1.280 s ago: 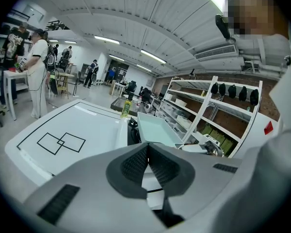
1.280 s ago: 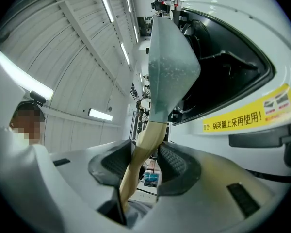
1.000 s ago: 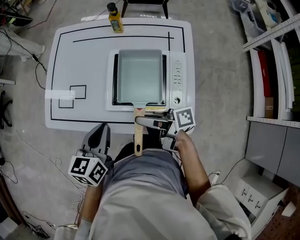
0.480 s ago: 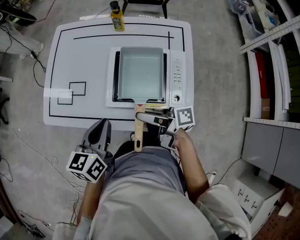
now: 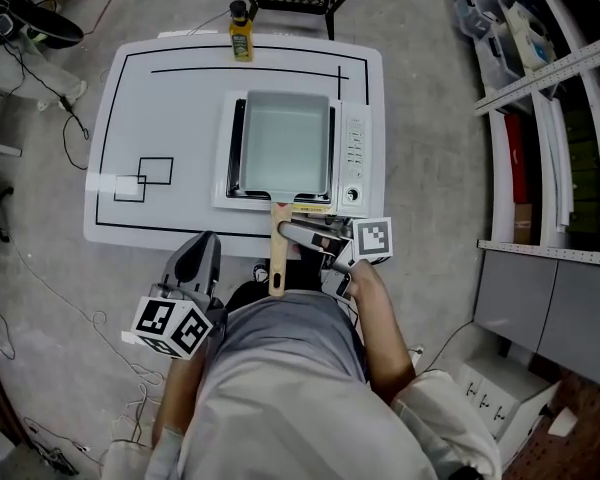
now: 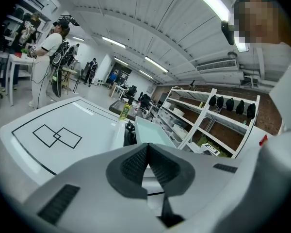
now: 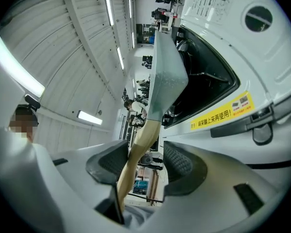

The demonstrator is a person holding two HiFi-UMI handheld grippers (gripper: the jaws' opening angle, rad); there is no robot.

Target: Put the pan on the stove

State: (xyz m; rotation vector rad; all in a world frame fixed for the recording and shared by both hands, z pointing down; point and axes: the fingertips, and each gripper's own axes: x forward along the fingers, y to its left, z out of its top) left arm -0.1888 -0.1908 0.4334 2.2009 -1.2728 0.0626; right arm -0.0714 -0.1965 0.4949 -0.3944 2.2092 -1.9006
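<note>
With the pan (image 5: 283, 148) already on the stove (image 5: 353, 153) just beyond the right gripper (image 7: 145, 161)'s fingers, which have just been spreading around its wooden handle (image 7: 136, 149) (left gripper (image 6: 148, 152)'s fingers pressed together, empty), release seems in hand; next, draw straight back clear of the handle.

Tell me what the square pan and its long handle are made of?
The rectangular pale grey-green pan looks like metal with a matte coating: thin, straight walls and an even, dull colour. Its long tan handle looks like bare wood: a warm, light colour, no shine. I can't be sure of either from looks alone.
</note>
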